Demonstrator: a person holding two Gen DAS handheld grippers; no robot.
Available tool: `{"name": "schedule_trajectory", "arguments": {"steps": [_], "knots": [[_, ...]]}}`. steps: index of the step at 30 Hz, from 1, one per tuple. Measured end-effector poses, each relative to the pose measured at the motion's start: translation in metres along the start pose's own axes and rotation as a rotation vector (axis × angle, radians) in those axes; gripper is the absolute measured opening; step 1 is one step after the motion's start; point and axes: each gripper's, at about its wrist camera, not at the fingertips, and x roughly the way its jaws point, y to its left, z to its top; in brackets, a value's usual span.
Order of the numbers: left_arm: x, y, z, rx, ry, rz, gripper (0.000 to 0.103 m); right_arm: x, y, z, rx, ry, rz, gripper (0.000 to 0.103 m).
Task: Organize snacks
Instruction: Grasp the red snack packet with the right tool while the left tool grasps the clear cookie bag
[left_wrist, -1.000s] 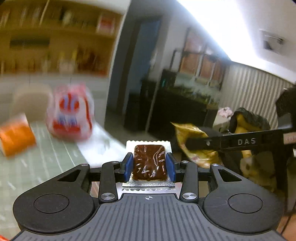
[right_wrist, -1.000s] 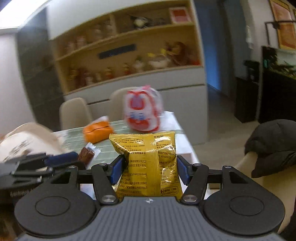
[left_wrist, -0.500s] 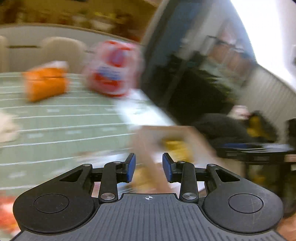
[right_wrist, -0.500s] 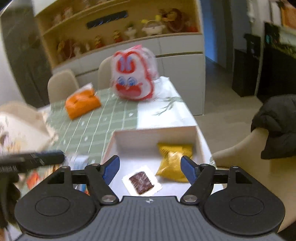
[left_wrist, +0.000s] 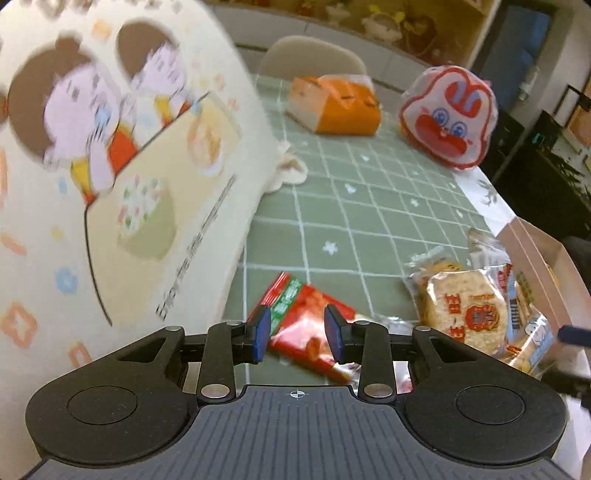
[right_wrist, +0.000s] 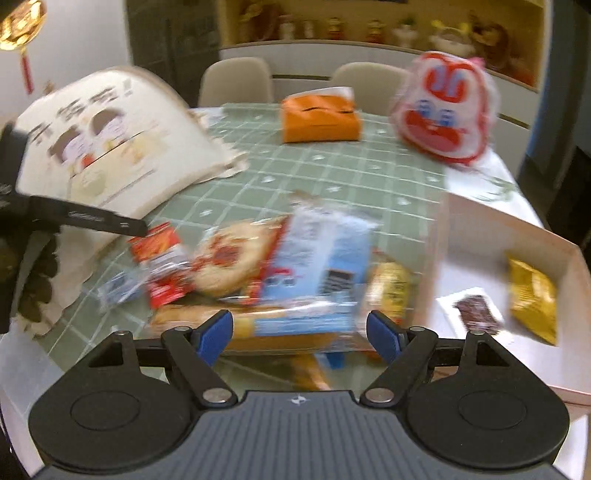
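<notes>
My left gripper is open and empty, with a red snack packet on the green tablecloth between and just beyond its jaws. A rice cracker pack lies to its right. My right gripper is open wide and empty above a blurred pile of snacks, with a blue packet and the rice cracker pack in it. The white box at the right holds a yellow packet and a brown chocolate piece.
A cream cartoon-print bag stands at the left, close to the left gripper. An orange tissue box and a red-and-white rabbit bag sit at the table's far side. Chairs stand behind the table.
Both grippers let go of their snacks, the chocolate and the yellow packet, which now lie in the white box. Both then swung left and down over the snack pile on the tablecloth.
</notes>
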Motion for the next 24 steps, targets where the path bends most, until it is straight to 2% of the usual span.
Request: {"name": "schedule_trajectory", "arguments": {"steps": [3, 5, 8, 12, 14, 20, 24], "knots": [[0.005, 0.0, -0.007, 0.011, 0.008, -0.03, 0.036, 0.005, 0.016, 0.004, -0.003, -0.001, 0.066, 0.08], [0.005, -0.005, -0.011, 0.046, -0.016, -0.029, 0.036, 0.011, 0.024, 0.01, -0.004, 0.005, 0.103, 0.08], [0.015, -0.014, -0.004, 0.058, -0.014, -0.062, 0.037, 0.024, 0.035, 0.02, -0.016, 0.003, 0.098, 0.08], [0.035, -0.032, 0.008, 0.104, -0.006, -0.037, 0.037, 0.045, 0.043, 0.023, 0.013, 0.048, 0.129, 0.08], [0.039, -0.037, 0.01, 0.11, 0.006, -0.053, 0.037, 0.051, 0.046, 0.019, 0.015, 0.06, 0.141, 0.08], [0.029, -0.045, -0.009, 0.181, 0.071, -0.216, 0.037, 0.045, 0.046, -0.001, -0.03, 0.085, 0.158, 0.08], [0.016, -0.046, -0.028, 0.19, 0.117, -0.328, 0.037, 0.033, 0.04, -0.023, -0.05, 0.111, 0.188, 0.084]]}}
